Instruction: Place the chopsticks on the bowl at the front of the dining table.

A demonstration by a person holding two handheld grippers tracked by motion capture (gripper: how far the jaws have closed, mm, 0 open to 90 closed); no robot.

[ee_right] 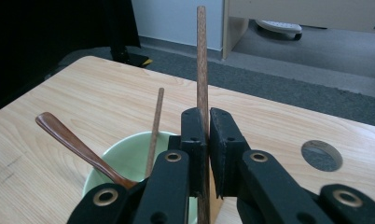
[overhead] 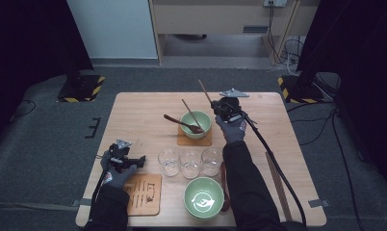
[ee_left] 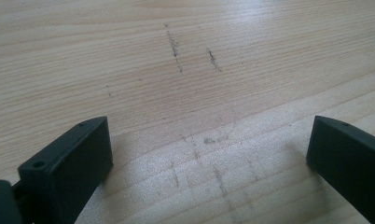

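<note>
Right hand-held gripper [ee_right: 205, 140] clamped on a chopstick [ee_right: 202, 60]; lower it tip-first into the green bowl [ee_right: 125, 158], beside the other; left hand-held gripper [ee_left: 209, 154] idles apart

No legible text, brand, number or label in any view; dark marks on the wooden board [overhead: 143, 193] at the table's near left resemble script or a drawing but are too small to read; white pattern inside the near green bowl [overhead: 204, 198] is indistinct; yellow-black hazard stripes on the stand bases [overhead: 81, 87] carry no wording.
</note>
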